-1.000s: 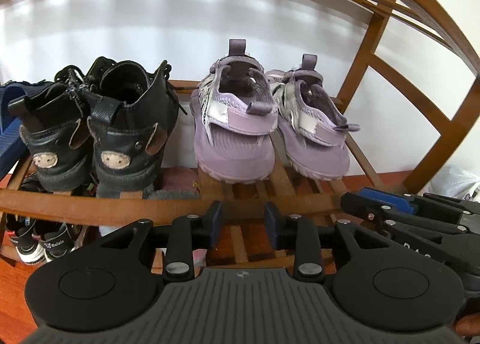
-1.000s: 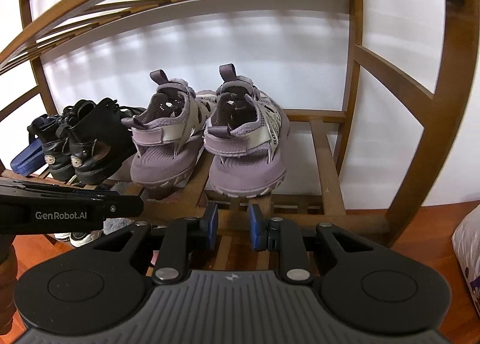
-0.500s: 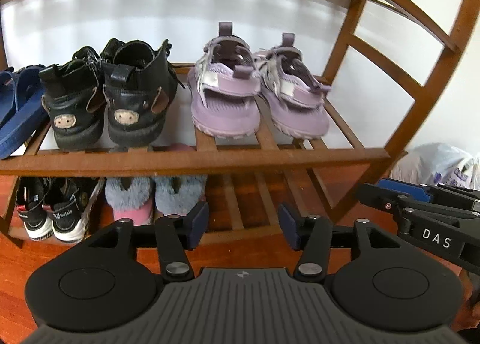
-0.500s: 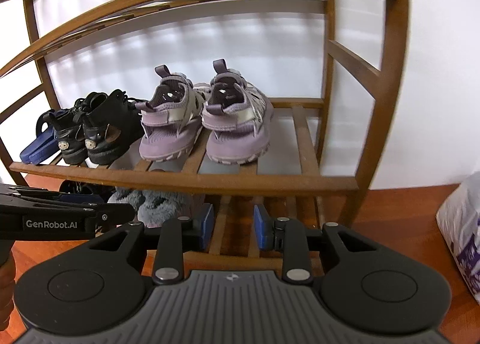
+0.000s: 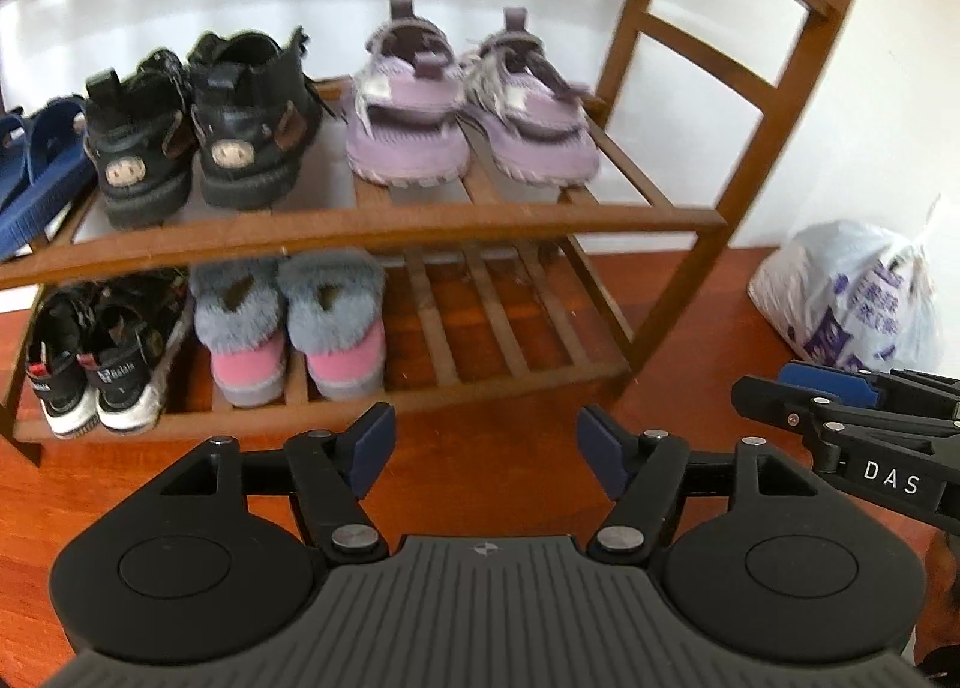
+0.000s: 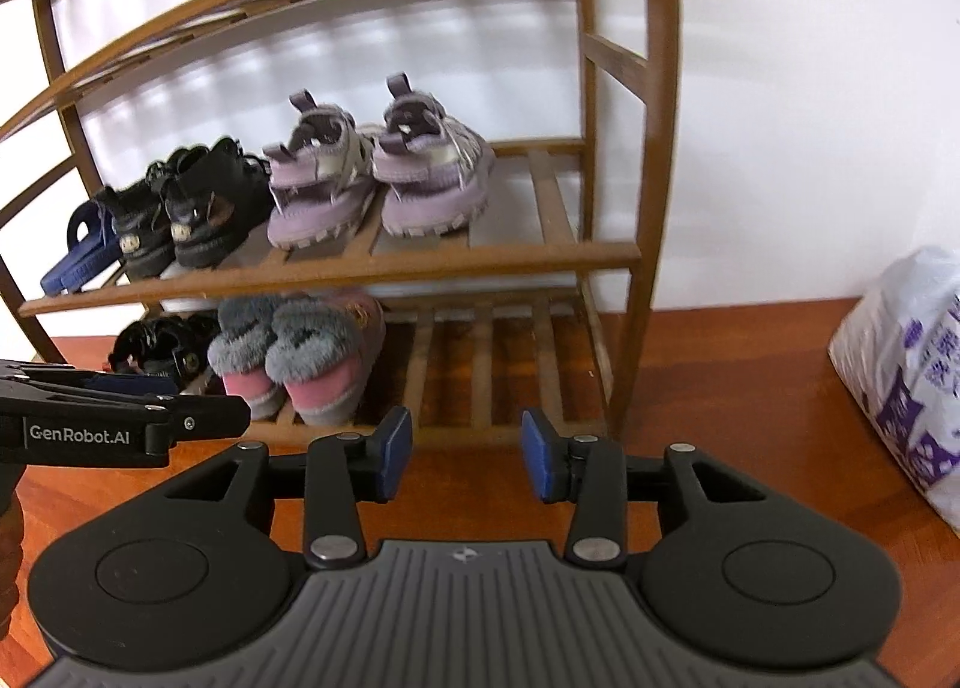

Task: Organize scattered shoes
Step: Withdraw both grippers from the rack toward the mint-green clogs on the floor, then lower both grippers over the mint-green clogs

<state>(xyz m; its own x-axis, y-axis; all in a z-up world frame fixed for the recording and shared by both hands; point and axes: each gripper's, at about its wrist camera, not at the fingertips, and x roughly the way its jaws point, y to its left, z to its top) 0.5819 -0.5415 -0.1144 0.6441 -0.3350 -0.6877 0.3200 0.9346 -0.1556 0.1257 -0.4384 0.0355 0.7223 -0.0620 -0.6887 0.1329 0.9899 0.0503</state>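
A pair of lilac sandals [image 5: 468, 111] [image 6: 384, 184] stands heels-out on the middle shelf of a wooden shoe rack [image 5: 420, 226] [image 6: 420, 262], right of a black pair [image 5: 198, 129] [image 6: 180, 220] and a blue slide [image 5: 36, 165] [image 6: 78, 250]. On the bottom shelf sit grey-and-pink fur boots [image 5: 294, 316] [image 6: 294, 358] and black-and-white sneakers [image 5: 90, 352]. My left gripper [image 5: 486, 448] hangs over the floor in front of the rack, jaws opening, nothing between them. My right gripper [image 6: 465, 448] is likewise back from the rack, jaws opening and empty.
A white plastic bag with purple print [image 5: 852, 292] [image 6: 912, 364] lies on the red-brown wooden floor [image 5: 690, 340] right of the rack. The right part of the bottom shelf [image 6: 492, 364] is bare slats. White wall behind.
Both grippers have backed away from the middle shelf and the lilac sandals, so the bottom shelf and floor now show. Both pairs of jaws have widened.
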